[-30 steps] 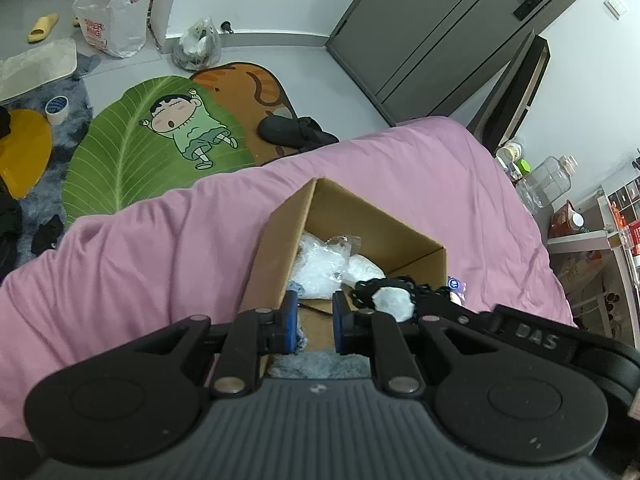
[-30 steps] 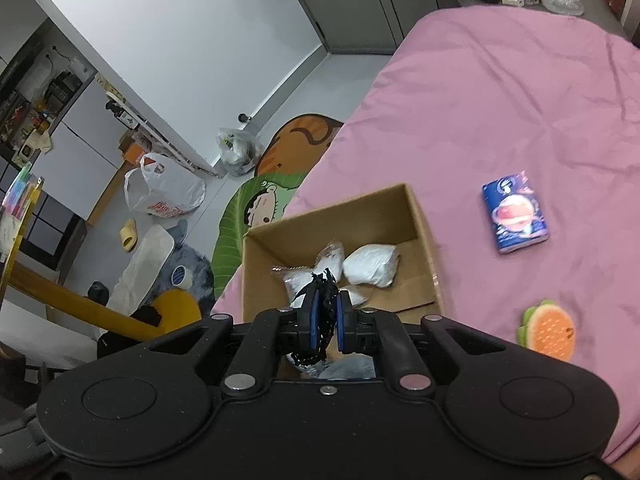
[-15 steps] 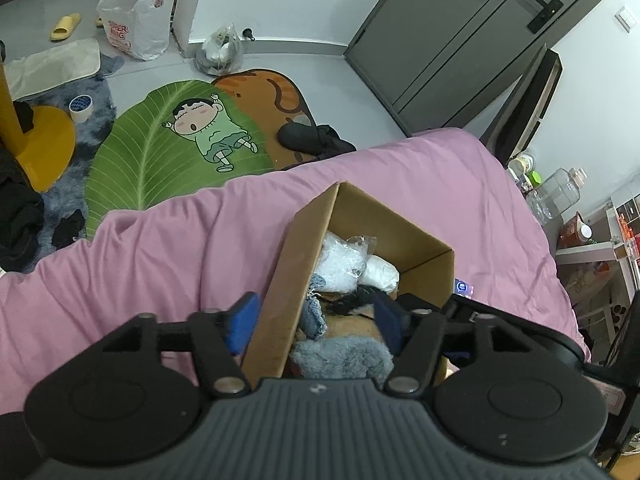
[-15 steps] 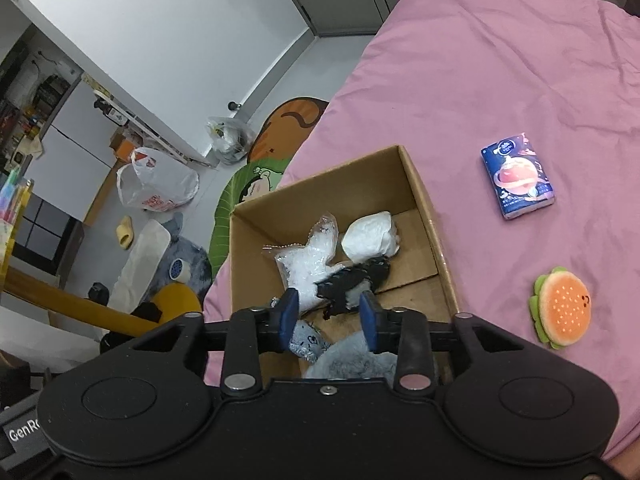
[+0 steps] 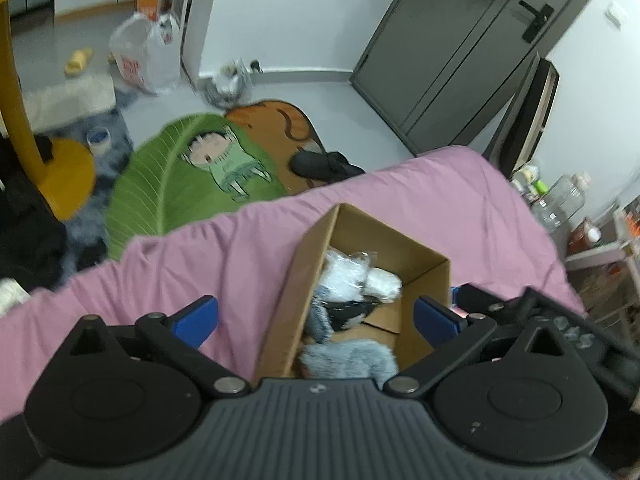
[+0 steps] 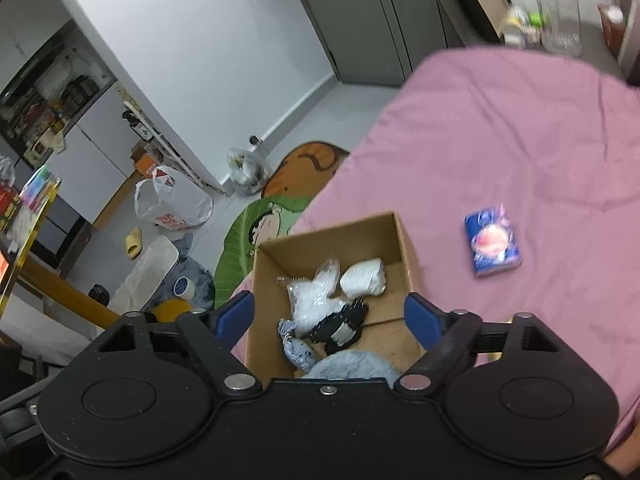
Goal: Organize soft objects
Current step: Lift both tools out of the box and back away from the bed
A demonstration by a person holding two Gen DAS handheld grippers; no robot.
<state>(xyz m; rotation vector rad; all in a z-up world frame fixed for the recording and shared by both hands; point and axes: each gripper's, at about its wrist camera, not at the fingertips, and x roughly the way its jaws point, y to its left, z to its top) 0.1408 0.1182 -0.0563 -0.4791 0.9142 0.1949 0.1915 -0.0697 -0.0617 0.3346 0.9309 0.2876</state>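
An open cardboard box (image 5: 384,240) (image 6: 332,240) sits on the pink bed. Inside lie a white packet in clear plastic (image 6: 316,296), a white bundle (image 6: 364,280), a black-and-white knitted piece (image 5: 352,312) (image 6: 340,328) and a fluffy grey-blue item (image 5: 352,360) (image 6: 352,366). My left gripper (image 5: 316,316) hovers over the box's near end, its jaws opening wide with nothing gripped. My right gripper (image 6: 328,314) hangs above the same spot, jaws also opening, pads touching nothing. A blue tissue pack (image 6: 492,246) lies on the bed to the right.
Past the bed's edge are a green leaf-shaped rug (image 5: 172,172), black slippers (image 5: 324,164), a yellow stand base (image 5: 60,172) and a white plastic bag (image 5: 144,56). Bottles (image 5: 560,200) crowd a side table by the bed's far corner.
Both grippers went from shut to wide open and lifted back from the box. The black-and-white piece dropped from the right gripper into the box; the fluffy grey-blue item now lies free below.
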